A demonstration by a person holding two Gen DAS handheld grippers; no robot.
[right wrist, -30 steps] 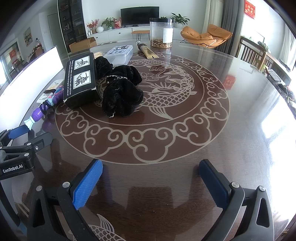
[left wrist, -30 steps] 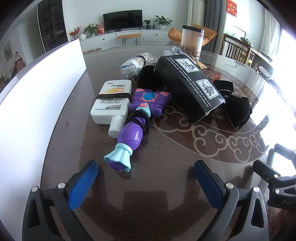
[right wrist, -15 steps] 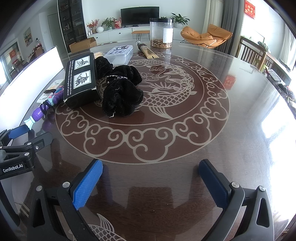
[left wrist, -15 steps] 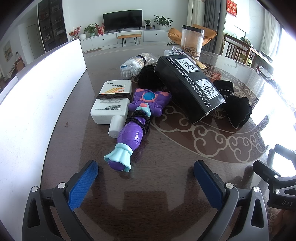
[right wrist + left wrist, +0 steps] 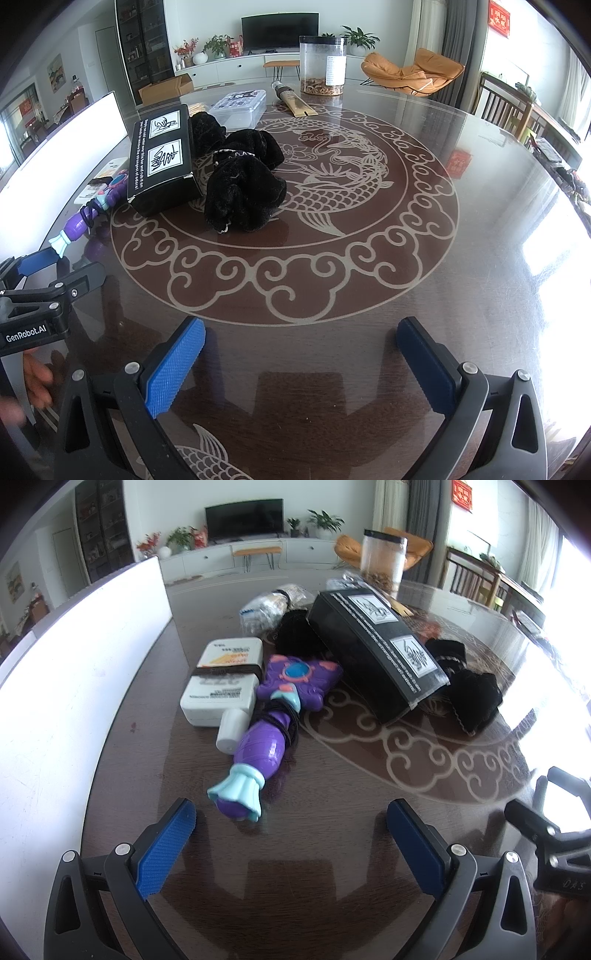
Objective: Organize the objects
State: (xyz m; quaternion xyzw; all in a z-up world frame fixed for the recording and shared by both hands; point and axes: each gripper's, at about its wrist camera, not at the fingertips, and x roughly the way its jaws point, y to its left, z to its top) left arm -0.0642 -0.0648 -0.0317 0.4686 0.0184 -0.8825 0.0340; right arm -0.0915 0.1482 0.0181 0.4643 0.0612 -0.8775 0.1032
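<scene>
Purple toy wand [image 5: 273, 720] lies flat on the dark table [image 5: 314, 849], touching the white bottle [image 5: 221, 683] at its left; the black box [image 5: 376, 653] and black cloth [image 5: 243, 188] lie to the right. Left gripper [image 5: 291, 823] and right gripper [image 5: 301, 343] hover spread, empty.

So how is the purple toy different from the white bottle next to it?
The purple toy is bright purple with light blue and pink parts, while the white bottle is plain white with printed labels. The toy is long and curvy with a flared blue end; the bottle is flat and boxy with a round cap. A black cord is wound around the toy's middle; a dark band crosses the bottle. Both lie flat on the table, touching side by side.
</scene>
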